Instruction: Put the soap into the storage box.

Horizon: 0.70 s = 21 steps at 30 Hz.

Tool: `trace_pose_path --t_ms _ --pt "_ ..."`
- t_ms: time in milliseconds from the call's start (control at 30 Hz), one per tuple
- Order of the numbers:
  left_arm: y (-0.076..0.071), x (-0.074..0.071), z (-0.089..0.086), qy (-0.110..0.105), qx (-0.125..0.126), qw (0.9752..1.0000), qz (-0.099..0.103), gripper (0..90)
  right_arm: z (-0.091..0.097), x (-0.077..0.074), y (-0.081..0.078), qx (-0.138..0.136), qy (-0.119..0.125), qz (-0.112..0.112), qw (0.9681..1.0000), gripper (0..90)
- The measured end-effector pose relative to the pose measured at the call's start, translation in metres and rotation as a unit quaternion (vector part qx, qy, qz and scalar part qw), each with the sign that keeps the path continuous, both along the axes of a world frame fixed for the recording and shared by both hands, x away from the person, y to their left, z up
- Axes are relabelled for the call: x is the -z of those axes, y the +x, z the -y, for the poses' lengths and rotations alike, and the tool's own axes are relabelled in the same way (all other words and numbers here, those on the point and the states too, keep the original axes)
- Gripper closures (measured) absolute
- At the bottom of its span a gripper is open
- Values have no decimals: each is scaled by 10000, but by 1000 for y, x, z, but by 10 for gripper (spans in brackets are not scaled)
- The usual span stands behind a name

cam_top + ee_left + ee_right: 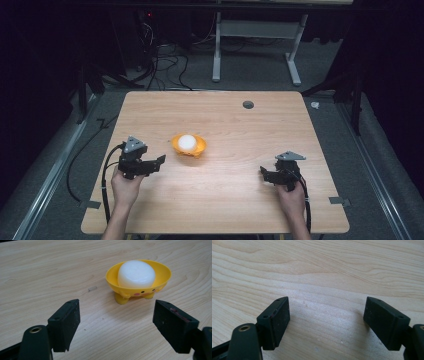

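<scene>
Bowl: a yellow bowl point(189, 145) on little feet is sitting on the desk point(230, 200), a bit left of its middle, upright, with a white round block point(187, 142) resting inside it.
Left claw: the left claw point(159, 161) is hovering just left of the bowl and nearer the person, jaws spread wide and gripping nothing; in the left gripper view the bowl point(139, 281) is lying ahead of the gap, off toward the right jaw.
Right claw: the right claw point(263, 173) is waiting well to the right of the bowl, jaws apart and empty over bare wood point(324, 277).
Step in hand: judging by the pose, the left claw is lining up on the bowl.
Doing it well: swing the claw so the bowl sits centred between the jaws, come in level, and close on the rim or on the white block point(136, 274) without nudging the feet, since the bowl looks light and likely to skid or tip.
Edges: the bowl is standing well in from every desk edge, so nothing is threatening to fall.
Open room: bare wood is lying all round the bowl; a small clear scrap point(92, 288) is lying just left of it.
</scene>
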<state>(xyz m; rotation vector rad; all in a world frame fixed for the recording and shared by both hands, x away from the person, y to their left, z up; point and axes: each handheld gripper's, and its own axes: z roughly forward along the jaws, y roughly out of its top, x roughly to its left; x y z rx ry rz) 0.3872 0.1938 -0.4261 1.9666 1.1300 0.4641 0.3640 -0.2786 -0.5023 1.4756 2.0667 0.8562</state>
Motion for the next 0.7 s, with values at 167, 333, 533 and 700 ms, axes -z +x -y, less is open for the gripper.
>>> trace_pose_path --t_ms 167,333,533,700 --pt "-2 7 0 15 0 10000 -65 227 0 0 0 -3 -4 4 10000 220" --pt "-4 12 0 0 -5 9999 -131 227 0 0 0 0 0 1 10000 220" --pt "-7 16 0 -25 23 9999 -164 226 0 0 0 0 0 1 10000 220" --pt "-10 22 1 -34 27 9997 -247 226 0 0 0 0 1 0 10000 220"
